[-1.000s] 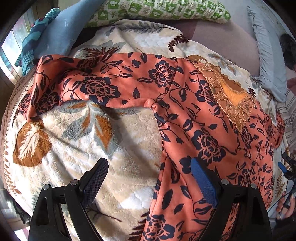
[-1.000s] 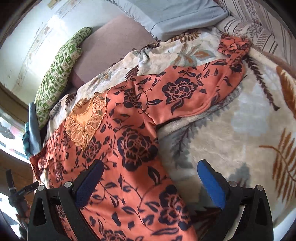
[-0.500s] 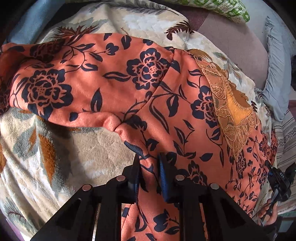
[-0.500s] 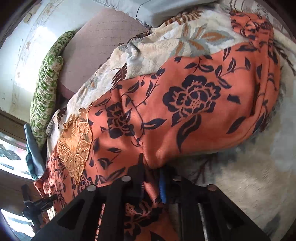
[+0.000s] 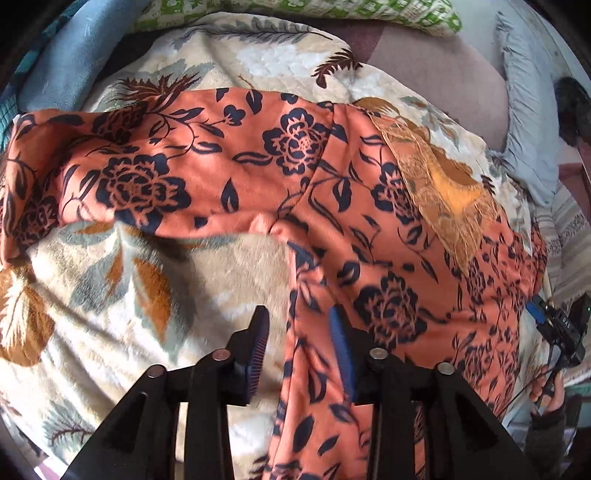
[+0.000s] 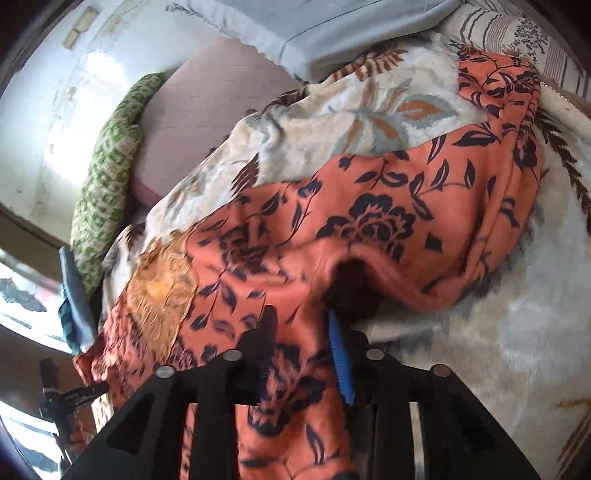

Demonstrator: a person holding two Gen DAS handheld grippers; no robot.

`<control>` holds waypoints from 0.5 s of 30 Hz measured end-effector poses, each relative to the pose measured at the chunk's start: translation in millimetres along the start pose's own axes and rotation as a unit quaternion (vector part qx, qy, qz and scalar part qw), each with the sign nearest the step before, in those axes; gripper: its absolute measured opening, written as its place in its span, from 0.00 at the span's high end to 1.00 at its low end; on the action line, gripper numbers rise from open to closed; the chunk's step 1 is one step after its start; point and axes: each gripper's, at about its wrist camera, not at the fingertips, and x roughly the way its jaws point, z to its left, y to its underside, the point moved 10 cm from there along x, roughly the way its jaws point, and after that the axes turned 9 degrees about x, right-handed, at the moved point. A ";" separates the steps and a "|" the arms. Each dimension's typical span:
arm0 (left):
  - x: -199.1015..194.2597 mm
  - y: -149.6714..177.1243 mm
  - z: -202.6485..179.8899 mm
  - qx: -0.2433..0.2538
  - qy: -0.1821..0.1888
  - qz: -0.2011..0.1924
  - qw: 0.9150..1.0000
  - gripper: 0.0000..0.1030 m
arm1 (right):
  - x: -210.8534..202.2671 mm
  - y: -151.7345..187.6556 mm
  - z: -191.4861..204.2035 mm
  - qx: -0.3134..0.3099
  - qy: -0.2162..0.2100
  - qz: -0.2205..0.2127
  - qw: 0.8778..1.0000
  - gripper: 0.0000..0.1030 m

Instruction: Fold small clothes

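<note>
An orange top with dark blue flowers [image 5: 369,236] lies spread on a cream leaf-print blanket [image 5: 110,295], sleeves out to both sides, with a golden lace neck patch [image 5: 443,195]. My left gripper [image 5: 299,343] is partly open around the left side edge of the top, just below the armpit. In the right wrist view the same top [image 6: 388,221] has its right edge between the fingers of my right gripper [image 6: 304,350], also partly open, and the cloth by the armpit is lifted into a dark hollow.
A green checked pillow [image 5: 295,11] and a blue cloth [image 5: 66,55] lie at the far edge of the bed. A grey-blue pillow [image 6: 332,22] and striped bedding [image 6: 517,33] lie at the far right. The mauve sheet [image 6: 207,92] shows behind the blanket.
Both grippers closed on the top's side edges near the armpits half a second ago. Now both have pulled back a little and their jaws have parted, with cloth still between them.
</note>
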 end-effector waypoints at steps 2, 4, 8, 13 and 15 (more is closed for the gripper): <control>-5.9 31.8 -2.6 0.015 0.008 0.011 1.000 0.49 | -14.6 29.5 -2.2 -0.023 0.005 0.020 1.000 0.48; -5.9 62.3 -8.4 0.018 0.035 0.025 0.999 0.49 | -24.8 56.1 -12.8 -0.037 0.020 0.037 0.998 0.48; -1.7 105.6 -31.0 0.033 0.065 0.057 0.996 0.57 | -36.9 104.9 -44.9 -0.018 0.016 0.074 0.997 0.48; -22.8 129.2 -43.7 0.034 0.052 0.039 0.997 0.86 | -60.9 135.7 -32.8 -0.069 -0.013 0.072 0.995 0.95; -13.8 143.9 -32.4 0.033 0.006 0.061 0.998 0.86 | -63.0 142.1 -37.5 -0.108 0.032 0.063 0.992 0.95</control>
